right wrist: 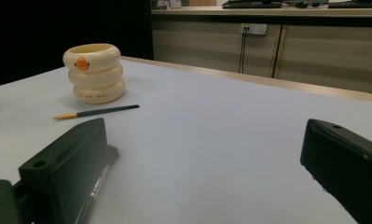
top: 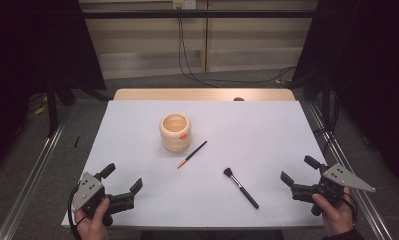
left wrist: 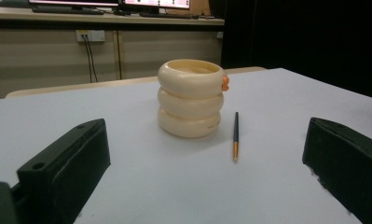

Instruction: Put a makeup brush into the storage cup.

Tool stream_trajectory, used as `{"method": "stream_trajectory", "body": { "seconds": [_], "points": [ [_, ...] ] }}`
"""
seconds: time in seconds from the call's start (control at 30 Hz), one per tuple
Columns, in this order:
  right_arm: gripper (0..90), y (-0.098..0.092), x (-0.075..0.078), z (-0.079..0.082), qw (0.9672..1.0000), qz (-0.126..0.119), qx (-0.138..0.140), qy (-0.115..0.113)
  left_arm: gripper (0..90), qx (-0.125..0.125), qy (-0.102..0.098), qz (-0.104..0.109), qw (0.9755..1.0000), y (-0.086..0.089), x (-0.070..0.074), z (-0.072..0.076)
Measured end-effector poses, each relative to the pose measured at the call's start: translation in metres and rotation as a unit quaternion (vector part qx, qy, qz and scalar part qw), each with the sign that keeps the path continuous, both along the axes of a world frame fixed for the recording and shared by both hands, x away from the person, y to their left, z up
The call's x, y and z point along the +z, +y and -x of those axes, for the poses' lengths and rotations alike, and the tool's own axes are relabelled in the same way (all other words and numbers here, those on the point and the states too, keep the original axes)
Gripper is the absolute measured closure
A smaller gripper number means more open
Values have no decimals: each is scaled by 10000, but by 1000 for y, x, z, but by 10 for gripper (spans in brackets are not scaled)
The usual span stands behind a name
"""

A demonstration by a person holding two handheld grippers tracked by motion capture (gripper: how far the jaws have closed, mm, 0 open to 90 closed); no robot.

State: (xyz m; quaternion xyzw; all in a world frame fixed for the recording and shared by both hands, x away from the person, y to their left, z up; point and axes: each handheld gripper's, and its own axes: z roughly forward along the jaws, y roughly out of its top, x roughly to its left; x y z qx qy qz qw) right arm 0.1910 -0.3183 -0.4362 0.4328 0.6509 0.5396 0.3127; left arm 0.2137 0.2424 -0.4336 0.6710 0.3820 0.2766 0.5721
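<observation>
Progress: nothing is picked up yet; by my reading both brushes are meant for the holder and both lie loose on the counter (top: 137, 200), so the whole job is left.
Left tongs (top: 123, 179): lower left of the high view, jaws spread wide with nothing between them.
Right tongs (top: 299, 170): lower right of the high view, jaws equally wide and empty.
Holder (top: 175, 132): upper centre of the high view, upright; three stacked cream rings, smooth and glossy like glazed ceramic or plastic, with a small orange beak on one side and an open top.
Thin brush (top: 192, 154): just beside the holder, to its lower right; slim dark handle with an orange-gold tip end, lying slantwise.
Makeup brush (top: 241, 187): lower centre, well apart from the holder, nearer the right tongs; black handle, silvery ferrule, dark fluffy head.
Counter surface: flat matte white sheet, pale wood edge at the far side.
</observation>
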Motion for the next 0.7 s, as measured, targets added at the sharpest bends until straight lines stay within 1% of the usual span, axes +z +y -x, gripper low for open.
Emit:
{"method": "stream_trajectory", "body": {
  "seconds": [0.03, 0.07, 0.1, 0.17, 0.2, 0.23, 0.27, 0.33, 0.4, 0.43, 0.5, 0.6, 0.63, 0.67, 0.7],
  "points": [
    [4, 1, 0, 0, 10000, -1, 0, 21, 8, 0, 0, 0, 10000, 0, 0, 0],
    [4, 1, 0, -1, 10000, 26, -13, -6, 5, -28, -48, -33, 10000, 1, 1, 2],
    [4, 3, 0, -1, 10000, 24, 13, 11, 3, -21, -38, 29, 10000, 1, 1, 3],
    [4, 4, 0, -2, 10000, 68, 32, 36, 3, -5, -69, 24, 10000, 1, 2, 4],
    [4, 4, 0, -2, 9999, 84, 26, 60, 1, -56, -74, 4, 10000, 1, 3, 5],
    [4, 4, 0, -2, 9999, 68, 61, 66, 2, -56, -74, 4, 10000, 1, 3, 5],
    [4, 4, 0, -2, 9999, 85, 48, 35, 3, -51, -15, 30, 10000, -2, 3, 6],
    [4, 4, 0, -1, 9999, 111, 79, 45, 3, -116, -81, -55, 9999, -4, 6, 6],
    [4, 4, 0, -1, 9999, 116, 66, 52, 3, -162, -98, -26, 9998, -4, 8, 6],
    [4, 4, 0, -1, 9999, 124, 54, 59, 1, -184, -120, 75, 9997, -6, 11, 6],
    [4, 3, 0, 0, 9999, 96, 31, 52, 1, -222, -145, -16, 9996, -7, 14, 6],
    [4, 4, -1, 0, 9999, 126, 39, 40, 2, -248, -159, -39, 9996, -9, 16, 4],
    [4, 3, 0, 0, 9999, 126, 51, 46, 4, -274, -149, -3, 9995, -11, 19, 3],
    [4, 3, 0, 0, 9999, 109, 36, 50, 4, -285, -177, -54, 9994, -12, 20, 2],
    [4, 3, 0, 0, 9999, 109, 49, 51, 4, -267, -187, -47, 9995, -13, 22, 1]
  ]
}}
